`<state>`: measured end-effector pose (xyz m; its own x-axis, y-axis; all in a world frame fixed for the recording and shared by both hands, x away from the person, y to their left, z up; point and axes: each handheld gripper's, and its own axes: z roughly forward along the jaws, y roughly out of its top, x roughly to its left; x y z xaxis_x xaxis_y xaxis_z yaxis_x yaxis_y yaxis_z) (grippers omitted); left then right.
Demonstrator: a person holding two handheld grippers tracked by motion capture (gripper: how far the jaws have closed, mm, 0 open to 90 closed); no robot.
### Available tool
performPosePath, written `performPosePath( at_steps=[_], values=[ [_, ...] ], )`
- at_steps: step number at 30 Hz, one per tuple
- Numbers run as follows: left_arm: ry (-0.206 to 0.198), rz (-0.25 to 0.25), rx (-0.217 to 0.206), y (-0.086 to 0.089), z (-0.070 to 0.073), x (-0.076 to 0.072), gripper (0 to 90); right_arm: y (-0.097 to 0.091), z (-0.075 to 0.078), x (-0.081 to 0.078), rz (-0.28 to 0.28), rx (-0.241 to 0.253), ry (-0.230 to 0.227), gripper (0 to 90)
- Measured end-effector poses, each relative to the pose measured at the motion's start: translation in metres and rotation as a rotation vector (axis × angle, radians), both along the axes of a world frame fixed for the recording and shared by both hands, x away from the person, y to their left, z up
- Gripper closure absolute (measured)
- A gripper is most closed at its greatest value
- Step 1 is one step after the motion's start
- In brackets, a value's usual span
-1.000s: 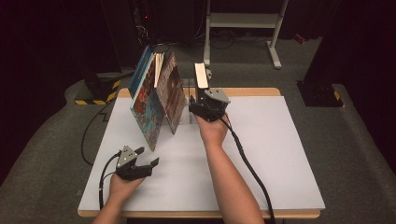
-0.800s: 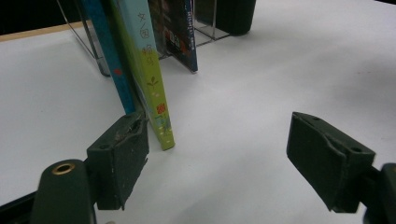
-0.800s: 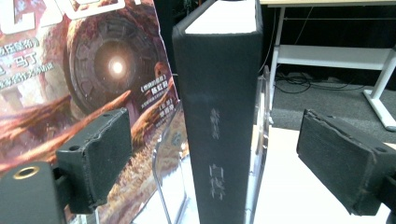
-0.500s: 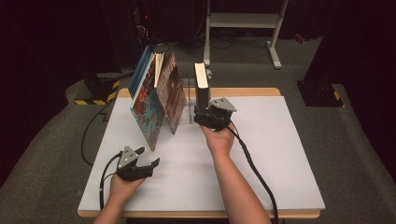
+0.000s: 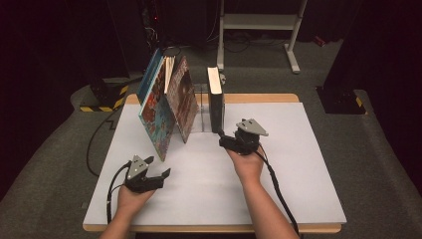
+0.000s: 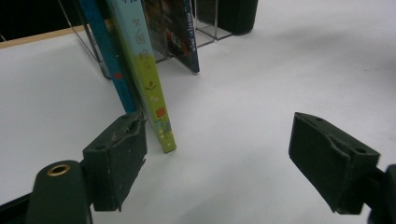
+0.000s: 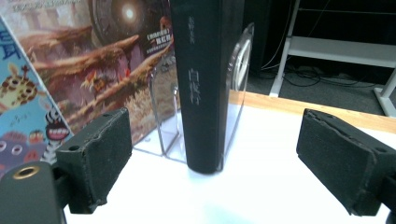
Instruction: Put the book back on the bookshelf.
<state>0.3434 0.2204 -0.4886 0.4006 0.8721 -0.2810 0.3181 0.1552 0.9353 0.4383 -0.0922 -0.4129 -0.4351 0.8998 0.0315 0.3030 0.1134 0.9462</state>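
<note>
On the upright black hardback book (image 7: 201, 84), faint spine lettering stayed unreadable; right gripper (image 7: 212, 163) and left gripper (image 6: 233, 163) stood wide open, empty.

Thick black book (image 5: 216, 102), upright, spine outward, in clear rack on white table.

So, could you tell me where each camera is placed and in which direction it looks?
High view: above the person's side, looking forward and down on the white table; both forearms, the left gripper and the right gripper show.
Left gripper view: low over the table, between its own open jaws, toward the green-spined book.
Right gripper view: low, between its own open jaws, at the black book in the clear rack.
Shared: the black book and the leaning books also show in the high view.
</note>
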Motion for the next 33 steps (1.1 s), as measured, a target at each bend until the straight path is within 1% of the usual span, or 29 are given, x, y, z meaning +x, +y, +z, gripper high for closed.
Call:
performPosePath(
  at_steps=[1, 2, 4, 6, 11, 14, 17, 18, 19, 20, 22, 24, 27, 29, 31, 32, 33],
  values=[
    [-0.002, 0.007, -0.008, -0.001, 0.0, 0.0, 19.4, -0.003, -0.001, -0.002, 0.0, -0.004, 0.0, 9.8],
    [-0.001, 0.01, -0.006, -0.001, -0.001, 0.0, 19.4, -0.006, -0.002, -0.005, 0.004, -0.005, -0.004, 9.8],
    [-0.003, 0.013, 0.003, -0.001, -0.001, 0.0, 19.1, -0.012, -0.005, -0.011, 0.008, -0.004, -0.002, 9.9],
    [-0.009, 0.014, 0.03, -0.001, -0.001, 0.0, 18.9, -0.019, -0.009, -0.017, 0.012, -0.008, -0.002, 10.1],
    [-0.006, 0.026, 0.046, 0.0, -0.002, -0.001, 18.9, -0.04, -0.02, -0.035, 0.022, -0.011, -0.003, 10.1],
    [0.002, 0.032, 0.033, 0.001, -0.002, -0.001, 18.9, -0.052, -0.026, -0.044, 0.02, -0.011, -0.006, 10.0],
    [0.007, 0.045, 0.016, 0.003, -0.002, -0.001, 18.9, -0.068, -0.033, -0.055, 0.013, -0.005, 0.003, 10.1],
    [0.007, 0.045, 0.016, 0.003, -0.002, -0.001, 18.9, -0.068, -0.033, -0.055, 0.013, -0.005, 0.003, 10.1],
    [0.008, 0.051, 0.013, 0.004, -0.003, -0.001, 18.9, -0.073, -0.035, -0.058, 0.01, -0.002, 0.003, 10.1],
    [0.011, 0.055, 0.014, 0.004, -0.003, -0.001, 18.4, -0.083, -0.039, -0.065, 0.003, -0.003, 0.004, 10.1],
    [0.014, 0.06, 0.013, 0.005, -0.004, -0.002, 17.8, -0.092, -0.042, -0.072, -0.006, -0.004, 0.002, 10.2],
    [0.017, 0.064, 0.012, 0.006, -0.004, -0.003, 17.7, -0.101, -0.046, -0.079, -0.018, -0.017, 0.007, 10.4],
    [0.02, 0.072, 0.014, 0.007, -0.004, -0.004, 17.7, -0.114, -0.05, -0.084, -0.023, -0.033, 0.03, 10.4],
    [0.021, 0.076, 0.016, 0.007, -0.005, -0.005, 17.7, -0.122, -0.053, -0.087, -0.025, -0.034, 0.046, 10.4],
    [0.025, 0.083, 0.015, 0.009, -0.006, -0.007, 17.7, -0.129, -0.056, -0.091, -0.032, -0.051, 0.048, 10.5],
    [0.031, 0.082, 0.018, 0.01, -0.006, -0.009, 17.7, -0.133, -0.057, -0.092, -0.035, -0.052, 0.054, 10.5],
    [0.031, 0.086, 0.011, 0.01, -0.006, -0.009, 17.7, -0.136, -0.059, -0.094, -0.037, -0.051, 0.055, 10.5]
  ],
)
